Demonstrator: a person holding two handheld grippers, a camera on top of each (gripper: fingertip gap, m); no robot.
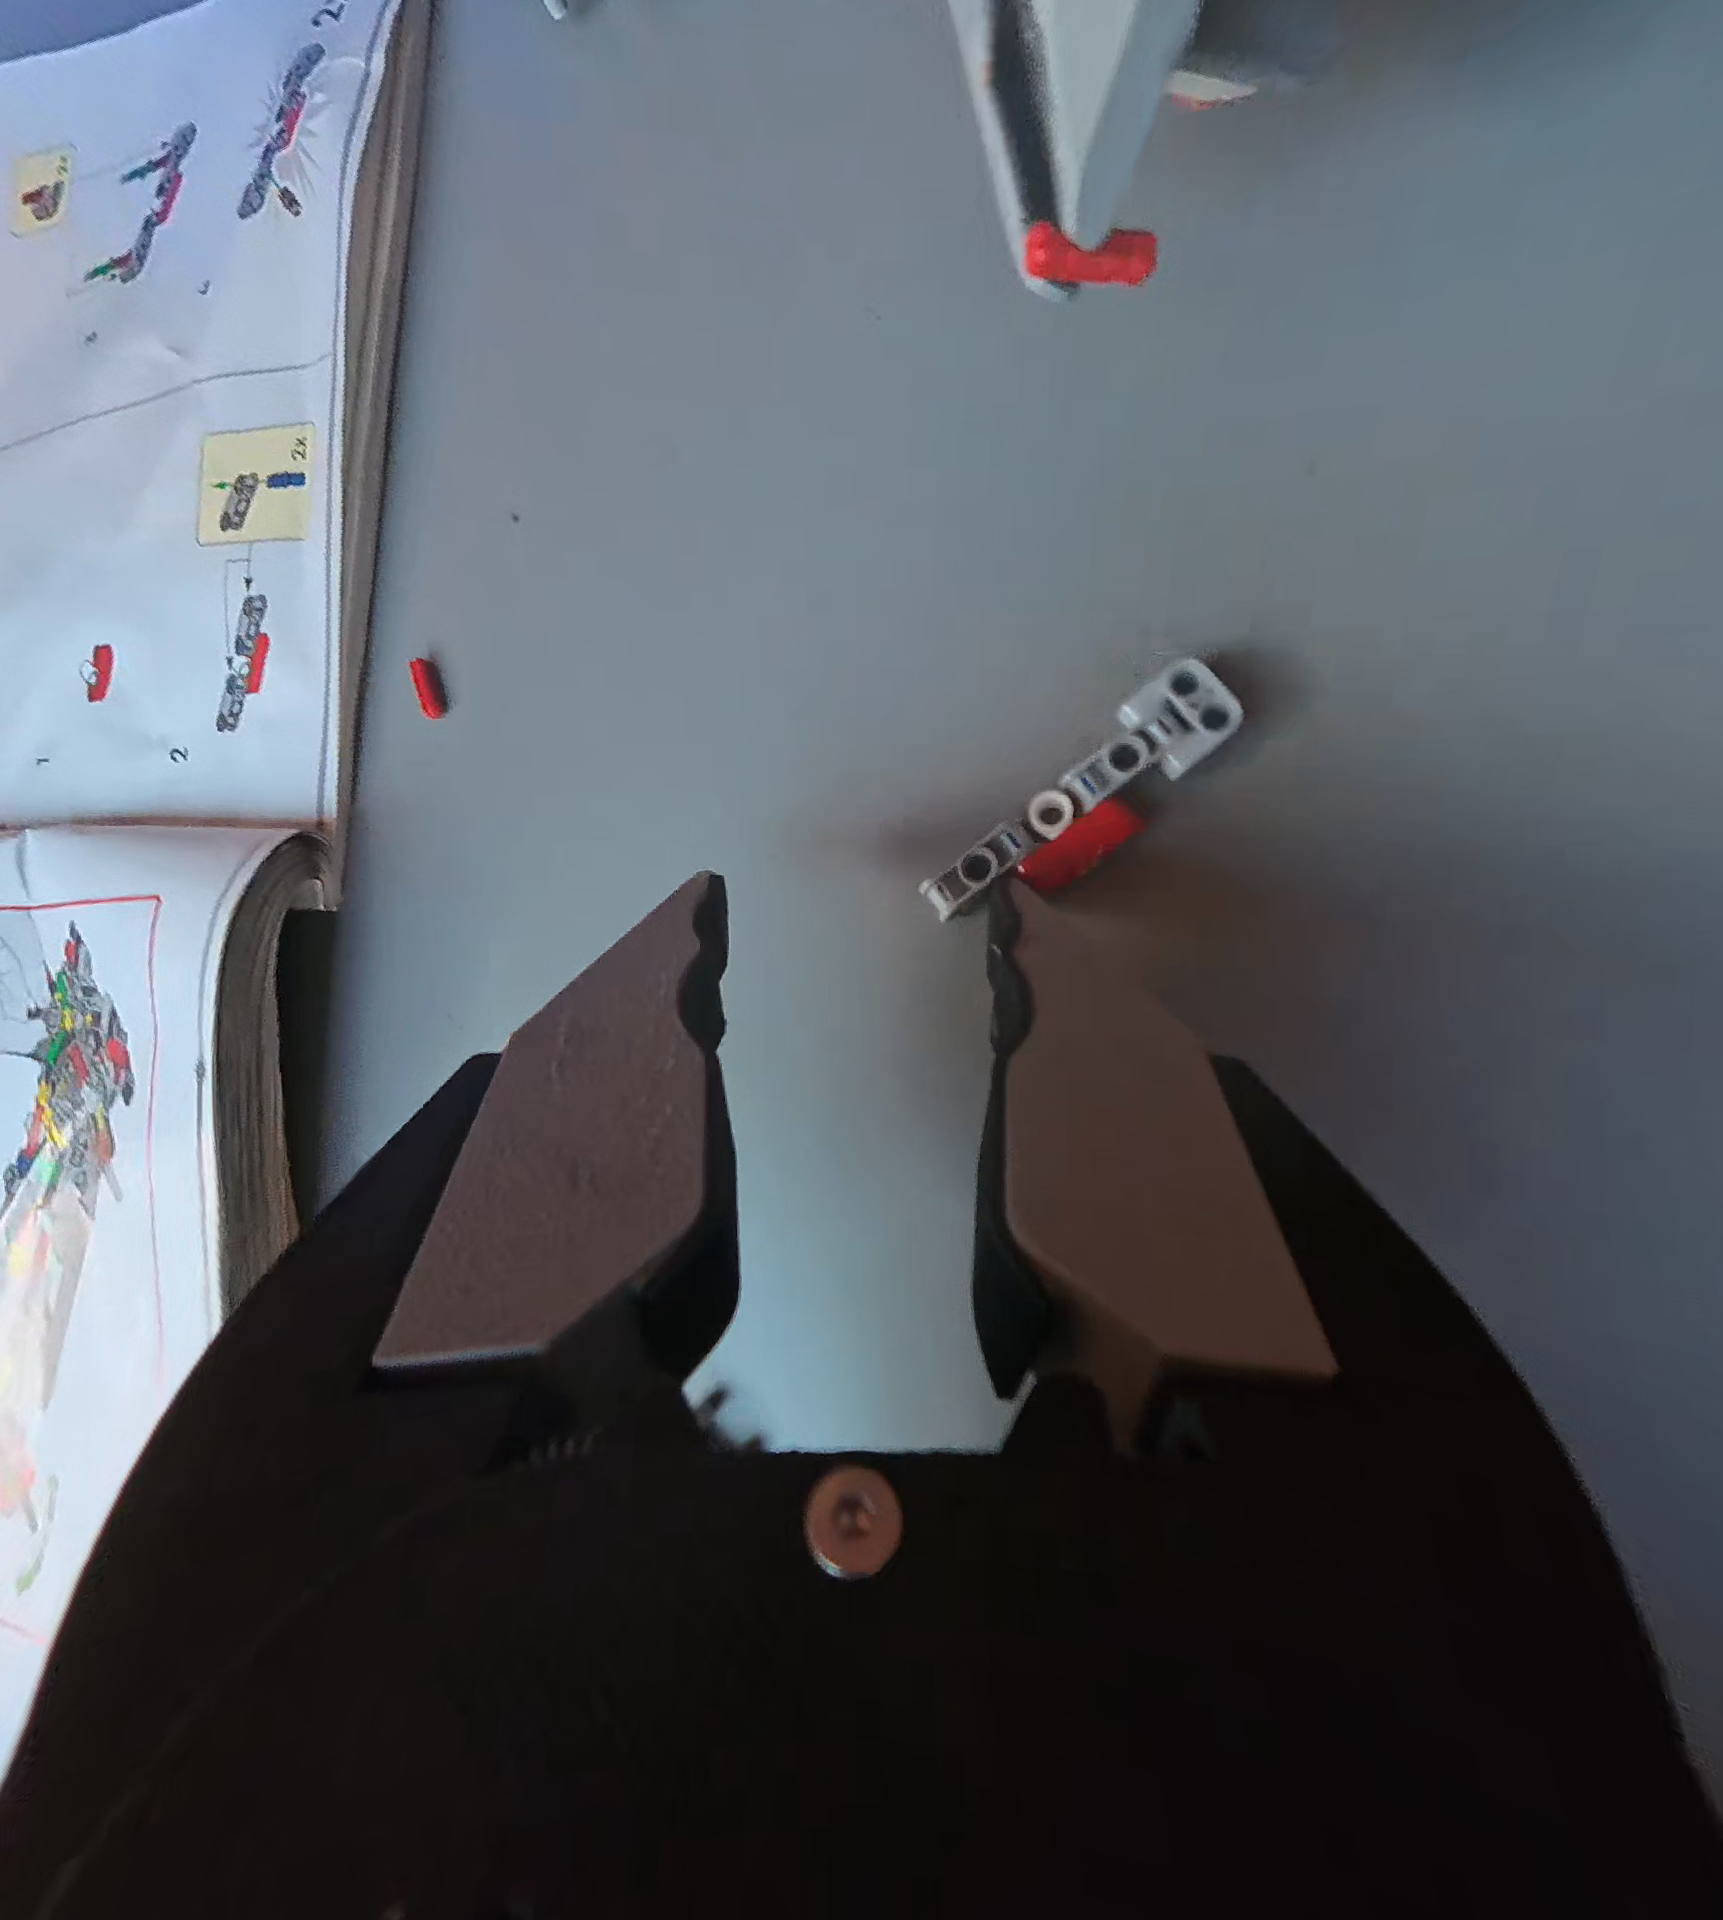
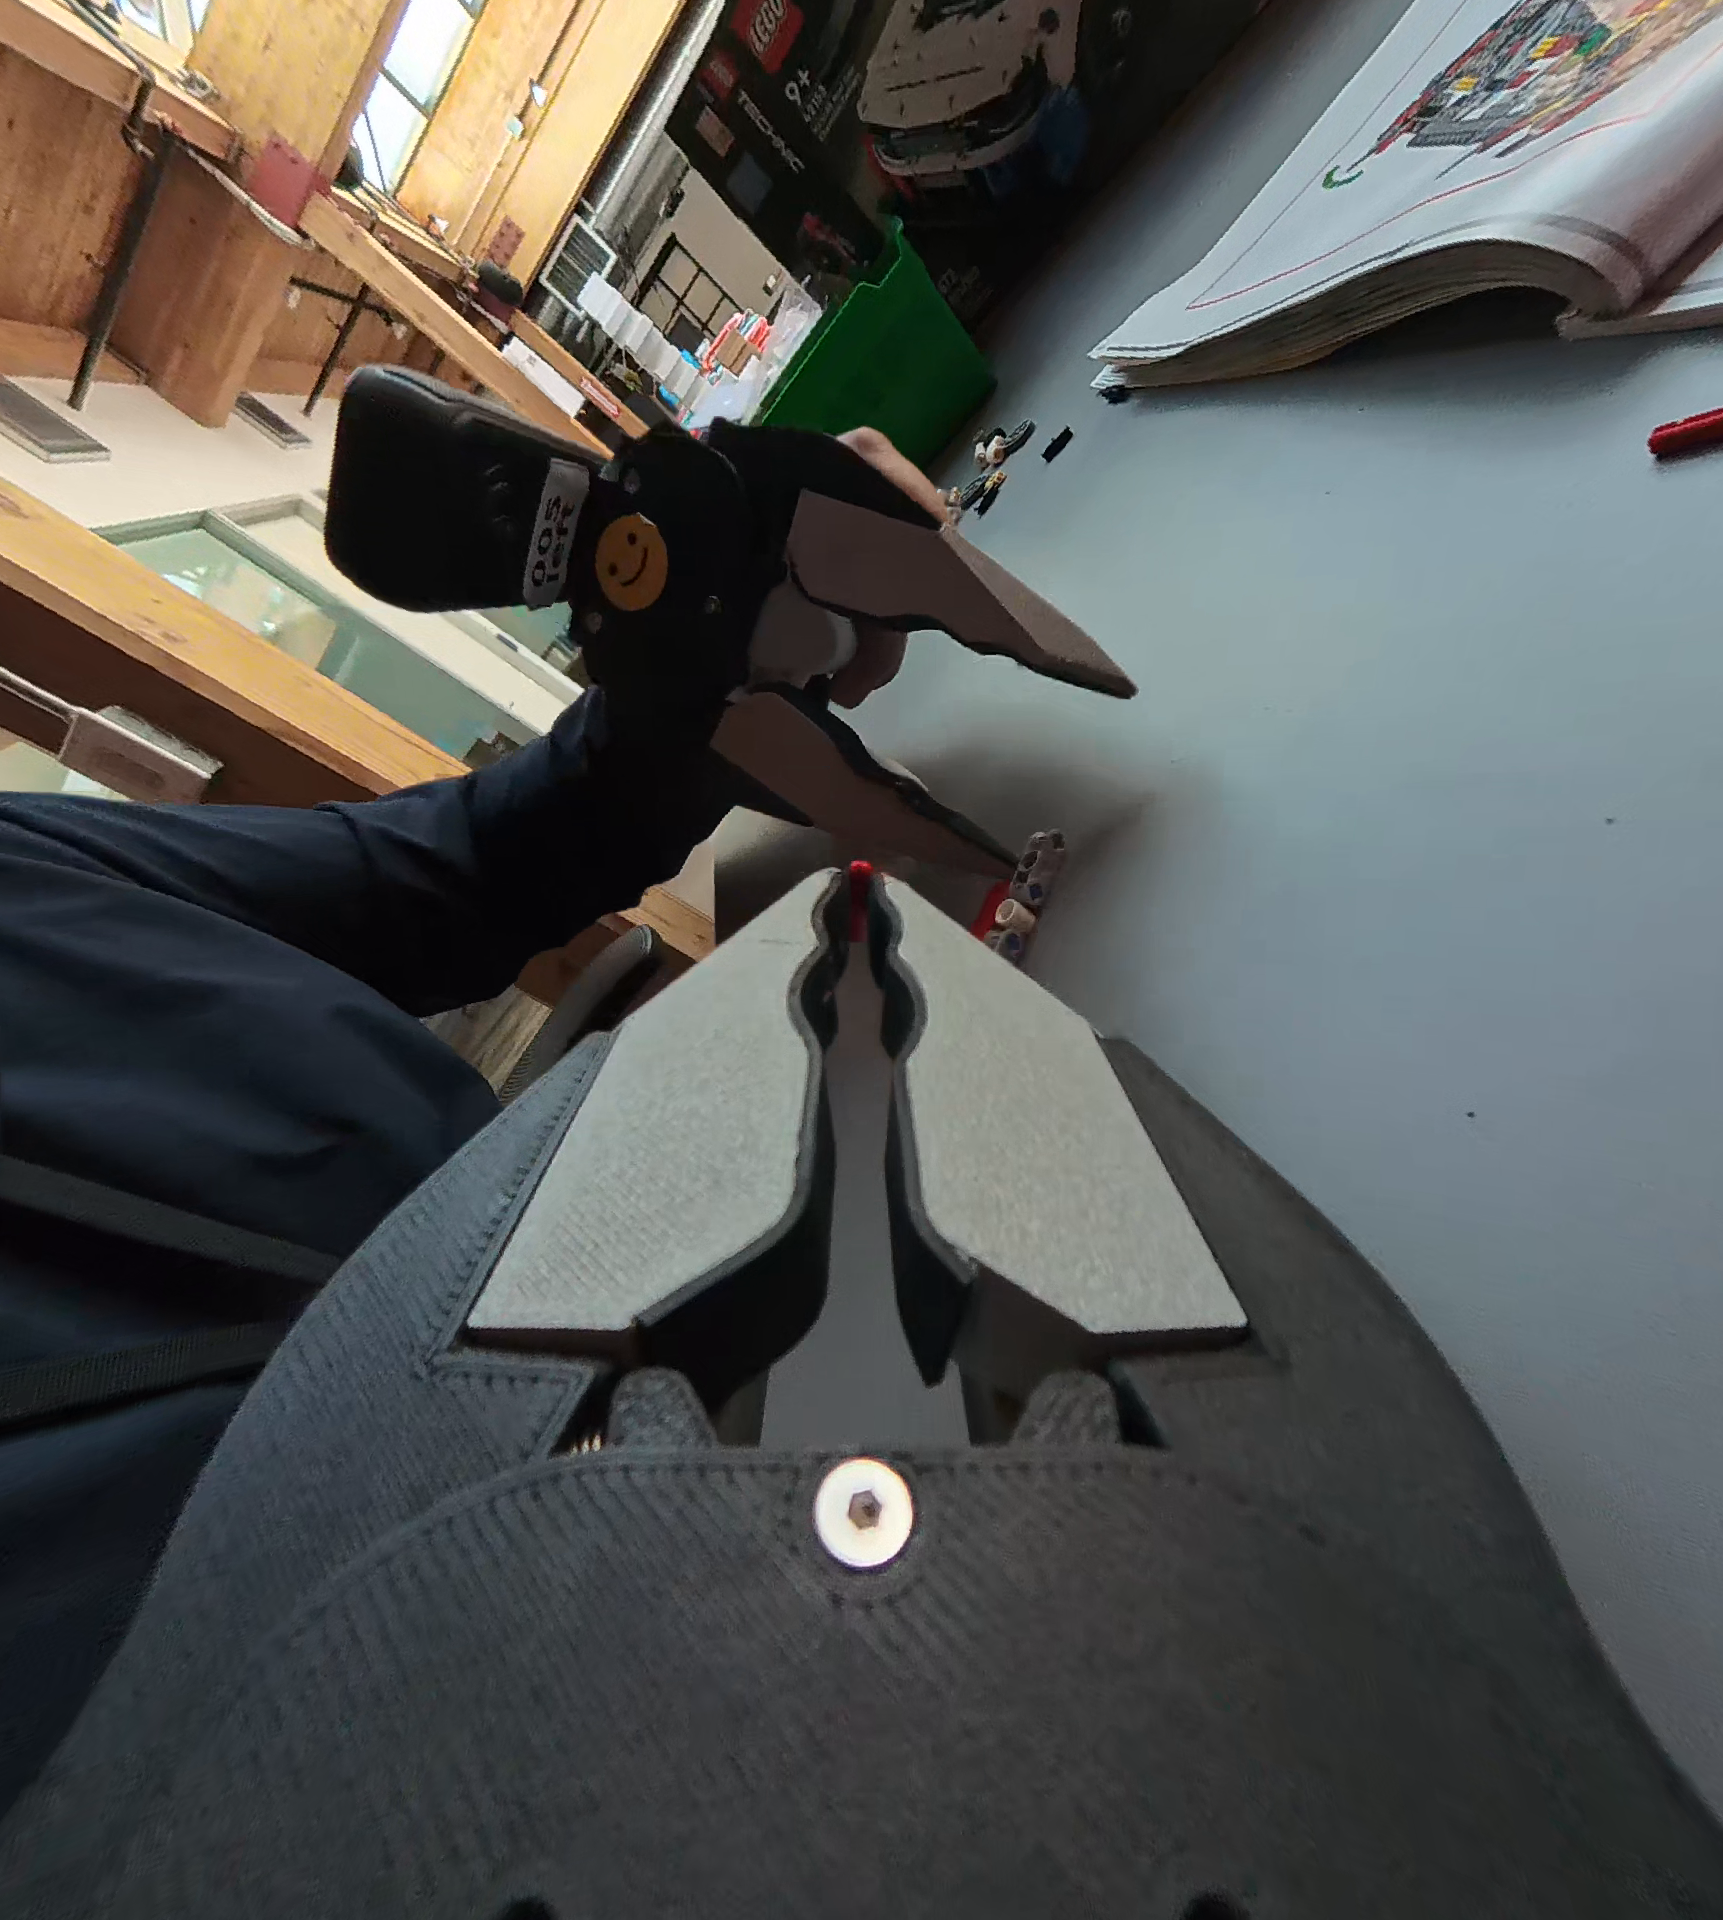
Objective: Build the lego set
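My left gripper is open and empty just above the grey table. Its right fingertip is at the near end of a grey holed beam assembly with a red piece attached, lying flat. In the right wrist view my left gripper stands open, its lower finger tip at that assembly. My right gripper is shut on a small red piece. It also shows at the top of the left wrist view, holding the red piece.
An open instruction booklet lies at the left; it shows too in the right wrist view. A loose red piece lies beside it. A green bin, a dark box and small loose parts stand farther off. A person's dark sleeve is behind. The gap from one gripper's tips to the other's is roughly 9 centimeters.
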